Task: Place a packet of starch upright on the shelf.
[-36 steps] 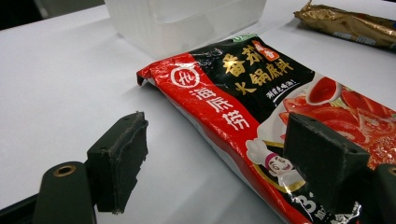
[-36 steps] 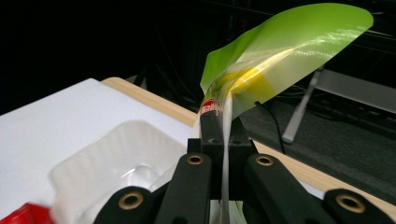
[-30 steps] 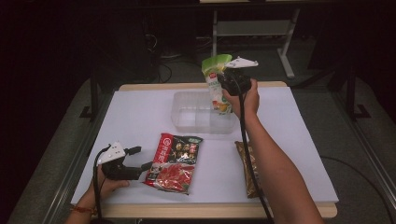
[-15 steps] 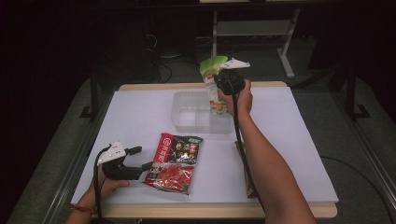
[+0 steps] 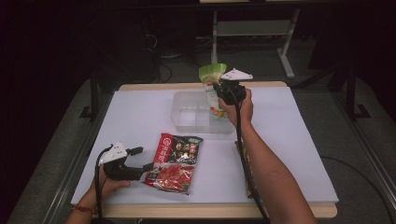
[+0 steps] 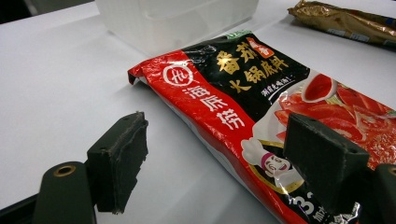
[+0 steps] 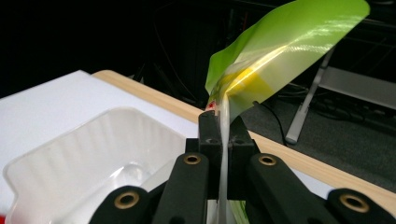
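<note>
The left hand-held gripper (image 5: pixel 140 158), jaws apart, rests on the tabletop (image 5: pixel 140 116) with the one red packet (image 5: pixel 176 162) just right of it. The right hand-held gripper (image 5: pixel 219 89), clamped on the one green pouch (image 5: pixel 212 72), hangs it upright above the single clear tub (image 5: pixel 187 116). One gold packet (image 6: pixel 341 21) lies farther right.
</note>
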Demonstrator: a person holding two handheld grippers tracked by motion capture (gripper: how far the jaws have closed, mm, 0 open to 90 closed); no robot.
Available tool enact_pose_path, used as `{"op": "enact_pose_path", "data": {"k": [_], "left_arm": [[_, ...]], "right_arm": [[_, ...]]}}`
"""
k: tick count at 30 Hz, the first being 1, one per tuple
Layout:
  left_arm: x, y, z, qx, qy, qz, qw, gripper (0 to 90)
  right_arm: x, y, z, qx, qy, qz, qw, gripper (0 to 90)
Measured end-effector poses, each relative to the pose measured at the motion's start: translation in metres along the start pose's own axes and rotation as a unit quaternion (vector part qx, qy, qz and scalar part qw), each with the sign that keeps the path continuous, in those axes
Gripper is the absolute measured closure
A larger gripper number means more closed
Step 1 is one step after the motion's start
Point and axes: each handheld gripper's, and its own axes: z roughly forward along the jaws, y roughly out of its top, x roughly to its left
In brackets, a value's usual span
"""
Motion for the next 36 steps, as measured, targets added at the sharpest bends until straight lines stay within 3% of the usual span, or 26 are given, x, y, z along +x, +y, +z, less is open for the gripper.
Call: {"op": "enact_pose_path", "data": {"k": [18, 25, 30, 31, 32, 36], "left_arm": [[-0.001, 0.000, -0.001, 0.000, 0.001, -0.001, 1.0000, 20.7], [-0.001, 0.000, 0.000, 0.001, -0.001, -0.002, 1.0000, 20.7], [-0.002, 0.001, 0.001, 0.003, -0.003, 0.001, 1.0000, 20.8], [-0.002, 0.001, 0.002, 0.003, -0.004, 0.001, 1.0000, 20.8], [-0.002, 0.001, 0.002, 0.004, -0.004, 0.001, 1.0000, 20.8], [-0.001, 0.001, 0.001, 0.004, -0.004, 0.001, 1.0000, 20.8]], "right_arm": [[0.001, -0.026, -0.015, 0.026, 0.033, -0.029, 0.9987, 81.8], [0.002, -0.030, -0.018, 0.076, 0.041, -0.056, 0.9947, 77.2], [0.001, -0.028, -0.011, 0.114, 0.047, -0.058, 0.9907, 69.8], [0.000, -0.027, -0.009, 0.122, 0.047, -0.061, 0.9896, 67.3], [-0.003, -0.026, -0.004, 0.146, 0.048, -0.047, 0.9870, 60.1], [-0.006, -0.023, 0.004, 0.160, 0.047, -0.042, 0.9851, 56.5]]}}
